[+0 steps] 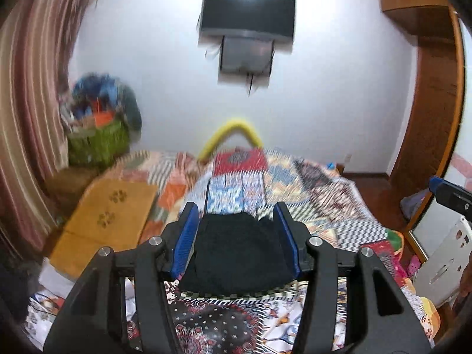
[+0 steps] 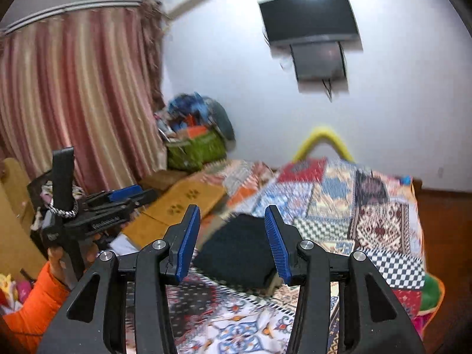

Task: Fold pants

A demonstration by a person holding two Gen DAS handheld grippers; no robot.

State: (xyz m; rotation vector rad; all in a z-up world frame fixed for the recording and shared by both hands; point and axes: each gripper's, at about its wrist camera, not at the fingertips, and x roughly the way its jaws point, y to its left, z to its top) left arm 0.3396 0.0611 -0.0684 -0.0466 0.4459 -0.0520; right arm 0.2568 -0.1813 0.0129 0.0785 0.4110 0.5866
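Observation:
The dark pants (image 1: 239,253) lie folded into a compact bundle on the patchwork bedspread (image 1: 309,183). They also show in the right wrist view (image 2: 236,250). My left gripper (image 1: 237,215) is open, raised above the bundle, holding nothing. My right gripper (image 2: 231,218) is open too, above the bundle and empty. The left gripper also shows at the left of the right wrist view (image 2: 124,197), held by a hand in an orange sleeve (image 2: 38,303).
An orange paw-print mat (image 1: 106,221) lies on the bed's left side. A green basket of clutter (image 1: 97,144) stands by the striped curtain (image 1: 26,118). A TV (image 1: 247,14) hangs on the far wall. A wooden wardrobe (image 1: 433,88) stands right.

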